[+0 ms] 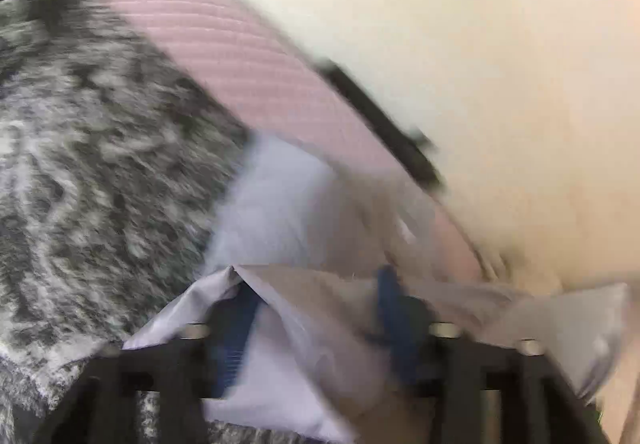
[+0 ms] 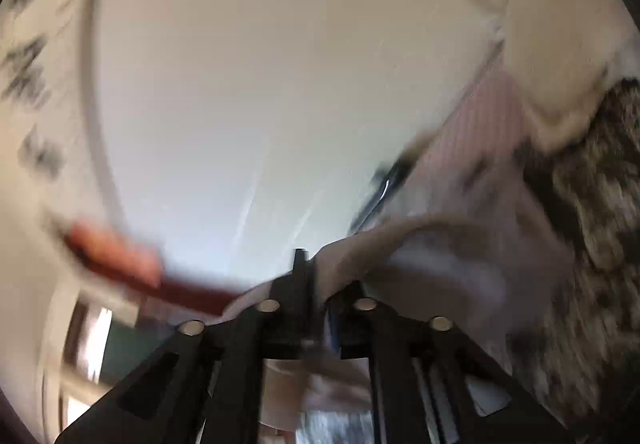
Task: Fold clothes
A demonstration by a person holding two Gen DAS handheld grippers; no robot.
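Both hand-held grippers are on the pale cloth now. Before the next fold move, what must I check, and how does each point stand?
1. Left hand-held gripper holds the pale garment: cannot tell; fingers apart, cloth draped over them.
2. Right hand-held gripper pinches the garment: ok, fingers closed on an edge.
3. Cloth taut between the two: cannot tell.
4. Views sharp: not ok, blurred.
5. Pink mat free underneath: cannot tell.

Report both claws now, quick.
Left claw: fingers apart, pale cloth draped over them; a grip cannot be told.
Right claw: shut on the pale cloth.
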